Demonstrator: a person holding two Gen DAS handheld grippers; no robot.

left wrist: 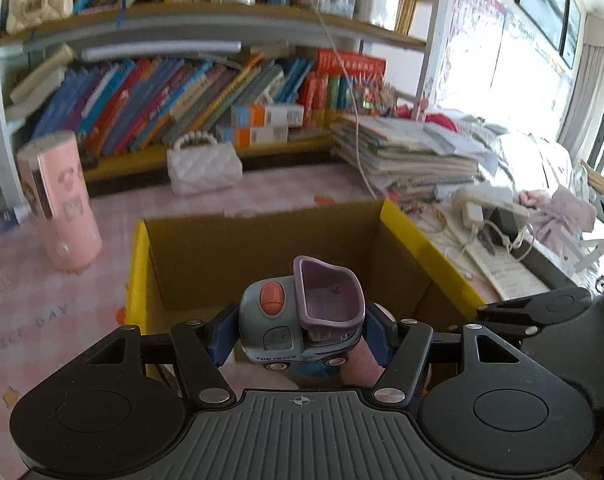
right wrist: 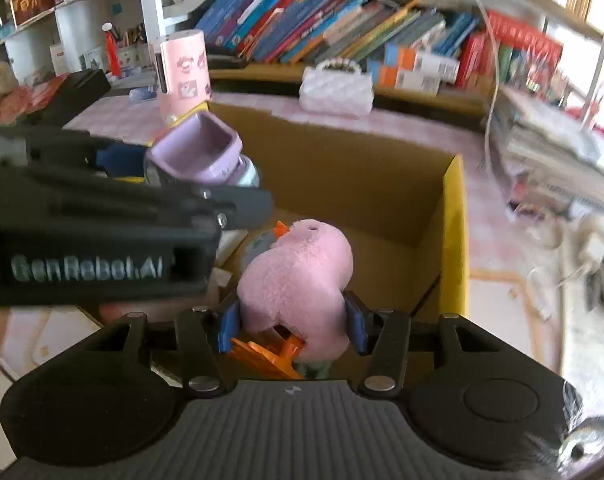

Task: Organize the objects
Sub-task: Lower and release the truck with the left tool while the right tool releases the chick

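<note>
- Toys over box: two hand-held grippers hang above an open cardboard box (left wrist: 262, 252) w/ yellow flap edges, on a desk under a pink checked cloth (left wrist: 34, 300).
- Left gripper (left wrist: 298, 332) pinches a toy truck (left wrist: 298, 320), grey cab, orange knob, lilac hopper, "FUN TRUCK" on its side. Blue pads press on both flanks; truck sits upright, above the box's near edge.
- Right gripper (right wrist: 294, 320) is clamped on a pink plush bird (right wrist: 298, 280) w/ orange feet & beak. Pads dent its soft body; bird points away from the camera, over the box's near-right part.
- Seen from the right wrist, the left gripper & truck cross the left of the frame, just beside the plush, apart from it as far as can be told.
- Box floor looks mostly bare; something grey shows behind the plush, too hidden to name.
- Round the box: pink tumbler (left wrist: 60, 204) near the left edge of the desk, white quilted purse (left wrist: 204, 164) at the back edge by the bookshelf (left wrist: 182, 96), stacked papers (left wrist: 405, 156) at the back right.
- Step in hand, by judgement: carry done, drop-off into the box pending for both toys.
- Next move prob. needs each gripper lowered past the rim, then jaws spread; the two sit close, so releasing one at a time would avoid a knock. Truck may roll or tip on landing; plush should settle softly.
</note>
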